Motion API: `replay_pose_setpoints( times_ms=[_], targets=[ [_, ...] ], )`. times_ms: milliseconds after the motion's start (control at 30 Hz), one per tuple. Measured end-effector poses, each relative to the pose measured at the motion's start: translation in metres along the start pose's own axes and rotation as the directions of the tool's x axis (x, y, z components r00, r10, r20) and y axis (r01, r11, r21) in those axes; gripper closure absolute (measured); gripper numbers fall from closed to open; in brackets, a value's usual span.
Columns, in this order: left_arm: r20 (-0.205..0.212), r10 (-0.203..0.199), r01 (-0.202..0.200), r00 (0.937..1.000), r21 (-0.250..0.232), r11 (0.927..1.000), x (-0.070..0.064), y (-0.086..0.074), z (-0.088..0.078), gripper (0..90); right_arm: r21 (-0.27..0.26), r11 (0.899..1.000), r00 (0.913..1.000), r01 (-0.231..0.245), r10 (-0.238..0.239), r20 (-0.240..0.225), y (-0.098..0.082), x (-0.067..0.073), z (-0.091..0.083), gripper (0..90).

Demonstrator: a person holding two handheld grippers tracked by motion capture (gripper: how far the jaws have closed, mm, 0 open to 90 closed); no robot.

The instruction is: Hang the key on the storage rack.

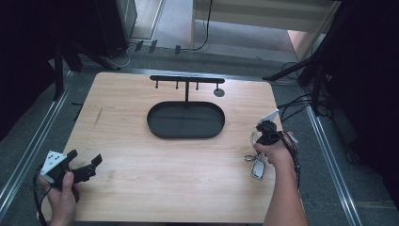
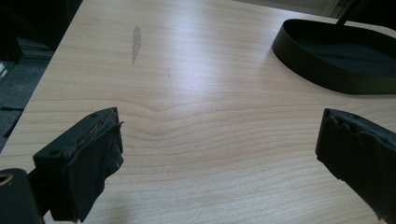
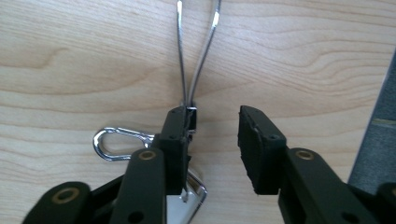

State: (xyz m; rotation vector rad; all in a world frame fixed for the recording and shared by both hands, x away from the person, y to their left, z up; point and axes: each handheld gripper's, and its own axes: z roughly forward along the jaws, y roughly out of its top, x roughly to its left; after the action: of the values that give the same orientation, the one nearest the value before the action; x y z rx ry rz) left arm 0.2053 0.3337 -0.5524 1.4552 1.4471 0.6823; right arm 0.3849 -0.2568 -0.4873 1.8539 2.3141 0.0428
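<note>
Chrome metal is catching the light at the right side of the surface, where a keyring with a snap hook and a shiny tag is lying flat near the right edge. I am seeing its long wire loop running away from the right tool in the right gripper view, with the small clasp at the loop's base sitting against the inner face of one jaw. The other jaw is standing apart from it, with bare wood showing in the gap, so the right tool is not yet clamping anything; its jaws are partly closed in around the clasp. In the high view my right hand is holding that tool down over the keyring.

Toward the middle of the surface a black oval tray is sitting, and behind it a black rack with small hooks is standing upright.

At the near left corner my left hand is holding the left tool just above the wood, jaws spread wide with nothing between them.
</note>
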Motion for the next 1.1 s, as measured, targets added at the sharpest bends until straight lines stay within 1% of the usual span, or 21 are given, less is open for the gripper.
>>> replay_pose_setpoints(
  times_ms=[33,100,167,233,333,400,600,633,667,733,833,867,900,967,1000,1033,1067,1100],
  targets=[
    [0.000,0.000,0.000,1.0000,0.000,1.0000,0.000,0.000,0.000,0.7,-0.005,1.000,1.0000,-0.002,0.002,-0.009,0.001,0.001,0.000,66.5],
    [0.000,-0.001,0.001,1.0000,0.000,1.0000,0.000,0.000,0.000,0.7,-0.024,1.000,0.9990,-0.016,0.015,-0.043,0.003,0.002,0.001,69.5],
    [0.001,-0.001,0.001,1.0000,0.000,1.0000,0.000,0.000,0.000,0.7,-0.030,0.999,0.9989,-0.019,0.018,-0.043,0.004,0.004,0.002,70.7],
    [0.001,-0.002,0.002,1.0000,0.001,1.0000,0.000,0.000,0.000,0.7,-0.020,0.999,0.9991,-0.026,0.026,-0.034,0.006,0.007,0.006,73.6],
    [0.001,-0.002,0.002,1.0000,0.003,1.0000,0.001,0.000,0.000,0.7,-0.009,0.999,0.9988,-0.031,0.031,-0.037,0.006,0.009,0.010,80.8],
    [0.001,-0.002,0.002,1.0000,0.004,1.0000,0.001,0.000,0.000,0.7,-0.012,0.999,0.9986,-0.035,0.034,-0.040,0.006,0.010,0.013,82.5],
    [0.004,-0.001,0.001,1.0000,0.001,1.0000,0.000,0.000,0.000,0.8,-0.054,0.996,0.9950,-0.071,0.067,-0.074,0.003,0.008,0.016,83.1],
    [0.004,-0.001,0.001,1.0000,0.001,1.0000,0.000,0.000,0.000,0.7,-0.054,0.996,0.9950,-0.071,0.067,-0.074,0.003,0.008,0.016,83.1],
    [0.004,0.001,-0.001,1.0000,0.002,1.0000,0.000,0.000,0.000,0.7,-0.065,0.994,0.9937,-0.084,0.079,-0.079,0.001,0.007,0.017,83.1],
    [0.004,0.001,-0.001,1.0000,0.001,1.0000,0.000,0.000,0.000,0.8,-0.066,0.994,0.9936,-0.087,0.082,-0.077,0.001,0.009,0.016,83.1],
    [0.005,0.000,0.000,1.0000,0.001,1.0000,0.000,0.000,0.000,0.7,-0.073,0.995,0.9964,-0.061,0.056,-0.063,0.001,0.010,0.016,83.3],
    [0.005,0.000,0.000,1.0000,0.002,1.0000,0.000,0.000,0.000,0.7,-0.076,0.995,0.9965,-0.065,0.060,-0.057,0.001,0.010,0.016,83.3],
    [0.005,0.000,0.000,1.0000,0.002,1.0000,0.000,0.000,0.000,0.8,-0.087,0.994,0.9962,-0.070,0.066,-0.058,0.001,0.009,0.016,83.4],
    [0.006,0.002,-0.002,1.0000,0.003,1.0000,0.000,0.000,0.001,0.7,-0.120,0.987,0.9921,-0.107,0.098,-0.078,0.001,0.006,0.013,83.4],
    [0.006,0.002,-0.002,1.0000,0.003,1.0000,0.000,0.000,0.001,0.8,-0.143,0.982,0.9901,-0.123,0.112,-0.084,0.001,0.004,0.012,83.4],
    [0.006,0.002,-0.002,1.0000,0.003,1.0000,0.000,0.000,0.001,0.8,-0.143,0.982,0.9901,-0.123,0.112,-0.084,0.001,0.004,0.012,83.4],
    [0.007,0.002,-0.002,1.0000,0.003,1.0000,0.000,0.000,0.001,0.7,-0.191,0.971,0.9880,-0.147,0.134,-0.077,0.000,0.002,0.007,83.5],
    [0.007,0.001,-0.001,1.0000,0.004,1.0000,0.000,0.000,0.000,0.8,-0.213,0.966,0.9883,-0.147,0.135,-0.072,0.000,0.002,0.005,83.5]
  ],
)
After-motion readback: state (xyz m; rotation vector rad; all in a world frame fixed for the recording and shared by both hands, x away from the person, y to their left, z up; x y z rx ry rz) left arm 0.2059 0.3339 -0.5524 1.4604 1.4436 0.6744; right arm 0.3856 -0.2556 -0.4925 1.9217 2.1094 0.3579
